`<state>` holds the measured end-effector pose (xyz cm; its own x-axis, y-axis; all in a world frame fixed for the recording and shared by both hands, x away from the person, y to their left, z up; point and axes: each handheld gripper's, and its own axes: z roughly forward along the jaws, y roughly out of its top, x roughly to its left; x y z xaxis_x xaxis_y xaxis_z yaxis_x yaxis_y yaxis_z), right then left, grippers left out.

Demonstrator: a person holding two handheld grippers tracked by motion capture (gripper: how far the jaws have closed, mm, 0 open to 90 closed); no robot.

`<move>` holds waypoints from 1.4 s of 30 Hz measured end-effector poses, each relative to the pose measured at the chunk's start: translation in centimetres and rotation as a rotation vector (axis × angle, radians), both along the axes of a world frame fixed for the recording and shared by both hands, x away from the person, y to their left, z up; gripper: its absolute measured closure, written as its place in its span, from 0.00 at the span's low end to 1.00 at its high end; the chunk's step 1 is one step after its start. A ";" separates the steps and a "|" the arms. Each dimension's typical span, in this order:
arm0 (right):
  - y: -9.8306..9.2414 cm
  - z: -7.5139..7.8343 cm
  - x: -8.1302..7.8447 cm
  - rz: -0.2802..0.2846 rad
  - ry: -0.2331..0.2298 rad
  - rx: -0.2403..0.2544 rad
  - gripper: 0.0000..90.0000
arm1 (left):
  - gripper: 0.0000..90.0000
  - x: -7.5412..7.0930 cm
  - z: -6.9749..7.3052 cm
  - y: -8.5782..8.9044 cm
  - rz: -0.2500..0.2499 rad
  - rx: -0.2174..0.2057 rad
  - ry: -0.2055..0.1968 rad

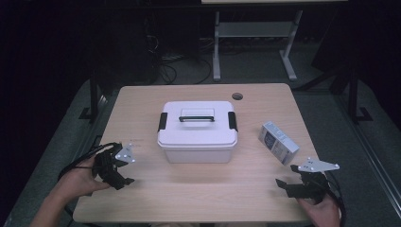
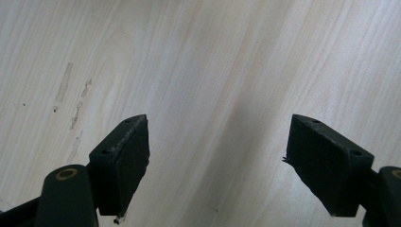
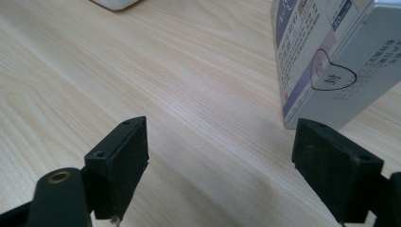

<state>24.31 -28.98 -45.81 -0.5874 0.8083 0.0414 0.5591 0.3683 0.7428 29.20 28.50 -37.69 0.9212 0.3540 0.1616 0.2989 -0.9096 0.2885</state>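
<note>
Wooden table (image 1: 198,189), lidded box (image 1: 197,131) centre, carton (image 1: 278,142) near right edge

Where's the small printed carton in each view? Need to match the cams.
High view: small printed carton lies flat at table right, right of the white lidded storage box, just ahead of the right gripper.
Left gripper view: not in it; open jaws over bare wood.
Right gripper view: upper right, its end face just beyond the right jaw.
Shared landmark: the light wood-grain tabletop.
</note>
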 end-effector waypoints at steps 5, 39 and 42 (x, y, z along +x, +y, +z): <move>0.0 0.0 -0.1 -0.002 0.000 -0.004 0.21 | 0.24 0.3 0.2 0.1 -0.001 0.013 0.003; -0.3 0.0 0.1 -0.015 0.001 0.017 0.21 | 0.26 1.2 8.9 -4.1 -0.197 0.115 0.008; -0.4 0.0 0.0 -0.021 0.000 0.026 0.21 | 0.26 1.2 9.5 -4.7 -0.217 0.118 -0.001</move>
<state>24.33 -29.37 -45.77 -0.5700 0.8192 0.0625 0.5669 0.3372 0.7516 30.38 23.83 -28.22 0.9734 0.1264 0.1912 0.0925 -0.9799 0.1768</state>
